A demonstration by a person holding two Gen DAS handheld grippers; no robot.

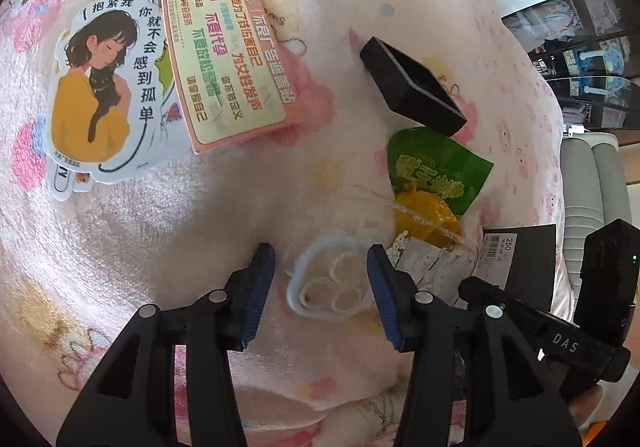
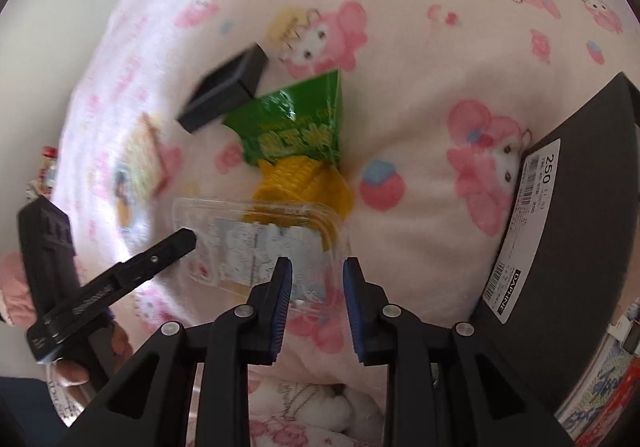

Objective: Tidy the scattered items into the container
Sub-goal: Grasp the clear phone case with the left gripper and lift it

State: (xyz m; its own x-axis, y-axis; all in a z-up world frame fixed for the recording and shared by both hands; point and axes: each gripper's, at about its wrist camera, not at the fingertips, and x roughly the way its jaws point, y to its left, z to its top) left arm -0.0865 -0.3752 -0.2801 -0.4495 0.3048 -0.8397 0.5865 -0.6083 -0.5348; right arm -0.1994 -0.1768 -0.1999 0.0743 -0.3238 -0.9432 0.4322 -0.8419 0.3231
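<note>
A clear plastic case [image 1: 332, 283] with a paw-print shape lies on the pink blanket between my left gripper's [image 1: 321, 271] open fingers. It also shows in the right wrist view [image 2: 256, 243], where my right gripper [image 2: 316, 271] is open over its near right edge. A green corn snack bag [image 1: 434, 175] [image 2: 296, 131] lies just beyond the case. A small black box [image 1: 412, 87] [image 2: 224, 91] lies past the bag. A girl-with-cat sticker [image 1: 100, 87] and a pink card [image 1: 224, 59] lie at the left. The dark shoebox [image 2: 560, 231] stands at the right.
The pink cartoon-print blanket [image 1: 280, 175] covers the whole surface and bulges unevenly. The shoebox's label [image 1: 500, 255] shows at the right in the left wrist view. Shelves and a grey sofa [image 1: 592, 183] lie beyond the blanket's right edge.
</note>
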